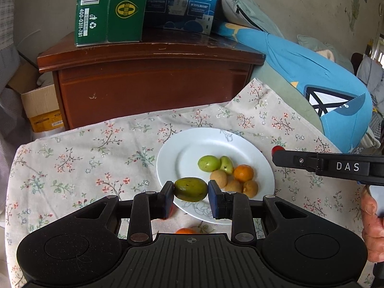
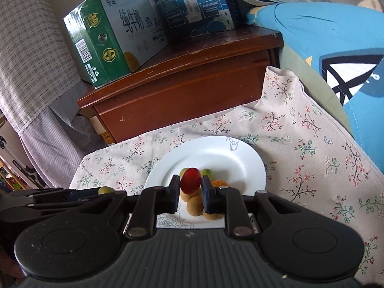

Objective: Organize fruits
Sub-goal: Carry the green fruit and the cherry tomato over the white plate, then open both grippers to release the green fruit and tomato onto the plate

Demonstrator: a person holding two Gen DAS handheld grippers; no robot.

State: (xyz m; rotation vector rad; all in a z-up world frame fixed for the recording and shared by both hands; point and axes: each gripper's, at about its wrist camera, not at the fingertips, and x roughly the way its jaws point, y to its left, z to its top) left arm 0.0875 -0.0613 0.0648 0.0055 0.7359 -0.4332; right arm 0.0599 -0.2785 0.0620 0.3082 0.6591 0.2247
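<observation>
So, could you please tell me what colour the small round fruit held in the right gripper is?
Red, the small round fruit clamped in the right gripper; clearest in the right wrist view.

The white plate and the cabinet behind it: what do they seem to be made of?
The plate looks like glazed ceramic: glossy white, with a faint printed outline drawing near the rim. The cabinet looks like varnished reddish-brown wood, with scuffed, chipped edges.

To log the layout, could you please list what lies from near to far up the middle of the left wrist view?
Green fruit in the left hand-held gripper → white plate → floral cloth → wooden cabinet → green carton.
</observation>
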